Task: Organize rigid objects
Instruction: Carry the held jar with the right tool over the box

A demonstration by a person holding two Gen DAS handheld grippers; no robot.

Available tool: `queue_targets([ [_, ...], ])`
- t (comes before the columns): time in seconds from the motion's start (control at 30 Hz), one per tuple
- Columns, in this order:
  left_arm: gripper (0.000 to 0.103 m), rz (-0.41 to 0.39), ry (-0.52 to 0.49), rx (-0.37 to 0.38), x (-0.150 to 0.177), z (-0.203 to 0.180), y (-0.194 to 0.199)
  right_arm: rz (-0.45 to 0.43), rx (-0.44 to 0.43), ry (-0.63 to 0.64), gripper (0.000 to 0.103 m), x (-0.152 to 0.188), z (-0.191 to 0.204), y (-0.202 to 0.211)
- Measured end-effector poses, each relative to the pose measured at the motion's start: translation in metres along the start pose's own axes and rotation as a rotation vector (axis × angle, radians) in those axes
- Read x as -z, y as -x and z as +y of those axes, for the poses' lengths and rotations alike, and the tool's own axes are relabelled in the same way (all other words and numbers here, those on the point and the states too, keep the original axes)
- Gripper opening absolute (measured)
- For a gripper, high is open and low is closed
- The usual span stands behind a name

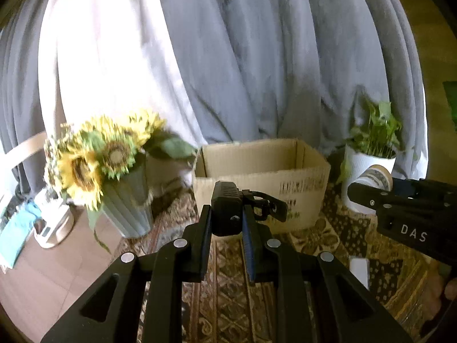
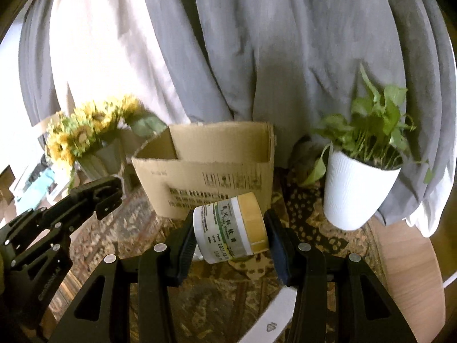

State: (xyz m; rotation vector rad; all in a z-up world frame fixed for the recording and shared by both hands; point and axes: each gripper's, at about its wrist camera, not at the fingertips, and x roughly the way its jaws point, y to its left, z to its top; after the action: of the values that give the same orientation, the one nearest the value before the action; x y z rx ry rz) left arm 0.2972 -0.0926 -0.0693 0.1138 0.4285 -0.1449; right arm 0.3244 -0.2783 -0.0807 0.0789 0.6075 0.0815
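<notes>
Across the patterned brown-and-gold cloth [image 1: 225,300] that covers the round wooden table [image 2: 411,274], an open cardboard box [image 1: 285,188] stands at the far side, printing on its near wall, nothing visible inside it from here; behind it grey curtains [image 1: 257,57] hang in heavy folds with bright daylight burning through on the left. Left of the box, a ribbed vase of sunflowers [image 1: 97,154]; right of it, a white ribbed pot with a leafy green plant [image 2: 357,188]. Left gripper [image 1: 227,214] is clamped tight on a small black device [image 1: 228,203], held up in front of the box. Right gripper [image 2: 230,228] grips a white jar with a yellow lid [image 2: 228,228], tipped on its side, lid toward the right pad, also short of the box
</notes>
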Motion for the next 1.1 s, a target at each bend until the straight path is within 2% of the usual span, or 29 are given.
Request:
queue_targets([
  [0.37,0.021,-0.083,-0.01,0.033,-0.032,0.008,0.0,-0.09,-0.007,0.001,0.047,-0.032,0.01,0.007],
  [0.83,0.021,-0.111,-0.036,0.064,-0.069,0.012,-0.035,-0.148,0.008,0.044,0.048,-0.073,0.016,-0.008],
  [1.1,0.021,-0.108,-0.062,0.073,-0.09,0.014,-0.065,-0.144,0.008,0.07,0.047,-0.092,0.016,-0.03],
])
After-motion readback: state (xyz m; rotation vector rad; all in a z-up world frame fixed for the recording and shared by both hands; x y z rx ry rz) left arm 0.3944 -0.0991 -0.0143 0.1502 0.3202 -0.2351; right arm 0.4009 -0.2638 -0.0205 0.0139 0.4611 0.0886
